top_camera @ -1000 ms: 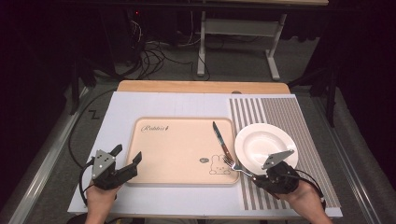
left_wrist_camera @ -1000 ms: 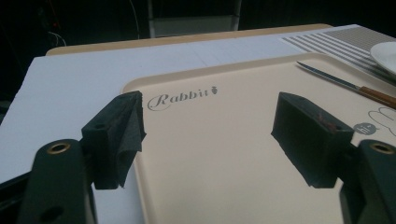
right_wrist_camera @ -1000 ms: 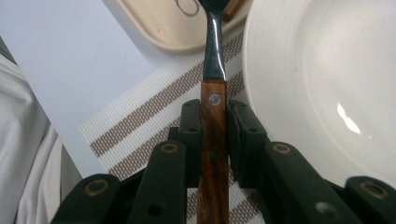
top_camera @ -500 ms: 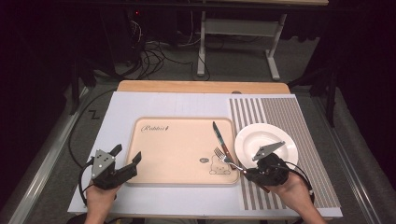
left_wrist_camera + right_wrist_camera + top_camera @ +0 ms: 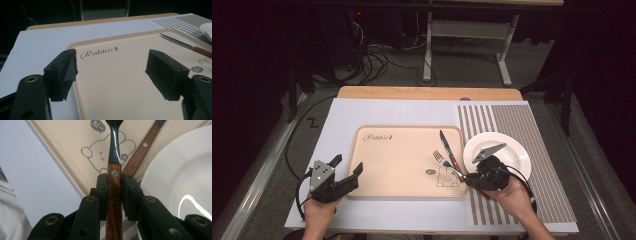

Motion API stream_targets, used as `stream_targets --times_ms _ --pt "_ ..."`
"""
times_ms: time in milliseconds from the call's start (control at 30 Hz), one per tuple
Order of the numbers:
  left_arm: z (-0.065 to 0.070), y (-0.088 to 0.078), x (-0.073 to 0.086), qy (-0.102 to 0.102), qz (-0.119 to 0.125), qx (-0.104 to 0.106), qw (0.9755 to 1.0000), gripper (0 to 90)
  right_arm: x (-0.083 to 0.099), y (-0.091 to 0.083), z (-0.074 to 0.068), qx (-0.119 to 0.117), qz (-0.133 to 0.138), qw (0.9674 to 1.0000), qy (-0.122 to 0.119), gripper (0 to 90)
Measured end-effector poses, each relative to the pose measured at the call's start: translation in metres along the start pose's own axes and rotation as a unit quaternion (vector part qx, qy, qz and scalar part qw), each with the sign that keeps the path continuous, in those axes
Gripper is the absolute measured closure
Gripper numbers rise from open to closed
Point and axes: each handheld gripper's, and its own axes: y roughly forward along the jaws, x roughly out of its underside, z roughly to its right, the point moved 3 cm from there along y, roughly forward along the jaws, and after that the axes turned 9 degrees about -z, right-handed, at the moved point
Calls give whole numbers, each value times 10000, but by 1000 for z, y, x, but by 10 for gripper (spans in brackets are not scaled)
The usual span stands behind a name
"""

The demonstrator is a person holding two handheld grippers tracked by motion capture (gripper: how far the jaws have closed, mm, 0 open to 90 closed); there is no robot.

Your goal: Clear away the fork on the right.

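White board [image 5: 362, 112] on wood table [image 5: 427, 93], dark room; right gripper [image 5: 468, 180] clamps fork [image 5: 443, 159], left gripper [image 5: 347, 172] gapes.

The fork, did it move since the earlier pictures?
Yes. The fork, clamped in the right gripper, shifted left from the plate onto the tray.

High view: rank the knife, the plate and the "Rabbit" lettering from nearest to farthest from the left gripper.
Measured from the left gripper:
1. "Rabbit" lettering, at the tray's far left corner.
2. Knife, at the tray's right side.
3. Plate, right of the tray on the striped mat.
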Motion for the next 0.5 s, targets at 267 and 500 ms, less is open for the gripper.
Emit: stream_targets --times_ms 267,500 --pt "0 0 0 13 -19 14 10000 255 -14 3 -2 -31 43 10000 -11 789" --pt "0 1 0 14 -22 24 10000 255 -27 8 -3 -36 34 10000 21 788"
